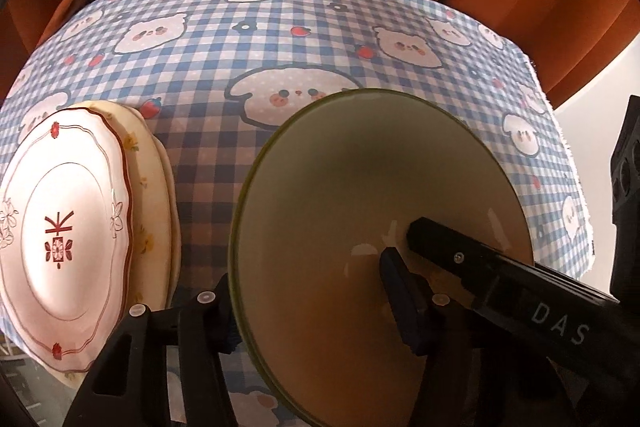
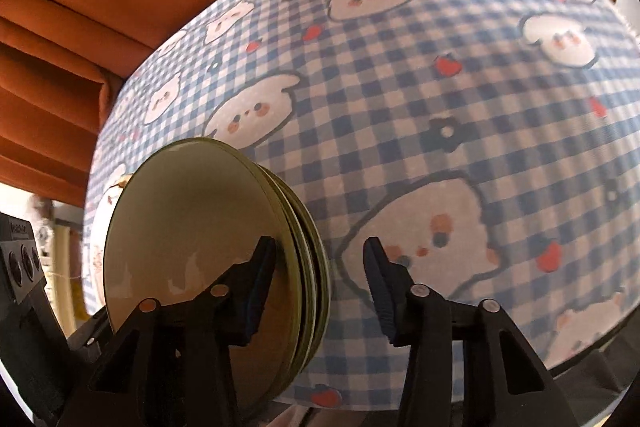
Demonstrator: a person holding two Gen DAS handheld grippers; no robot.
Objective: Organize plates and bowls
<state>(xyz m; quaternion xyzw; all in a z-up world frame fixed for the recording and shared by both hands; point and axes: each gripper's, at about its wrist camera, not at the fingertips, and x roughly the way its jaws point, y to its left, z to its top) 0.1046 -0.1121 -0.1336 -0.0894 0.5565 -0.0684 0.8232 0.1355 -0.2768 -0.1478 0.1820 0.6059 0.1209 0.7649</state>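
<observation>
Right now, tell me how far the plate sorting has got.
Done: patterned plates sit stacked; green plates form a second stack. In hand: left gripper and right gripper straddle the green stack's rim, right one not clamped. Left: moving or tidying that stack; no bowls are in view.

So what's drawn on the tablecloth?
Blue-and-white checks with white cartoon animal faces, little red strawberries and dark flowers on the tablecloth. Right wrist view shows it best.

left gripper (image 1: 310, 301): black; silver screws; blue-edged fingers (image 1: 400, 291); "DAS" lettering
</observation>
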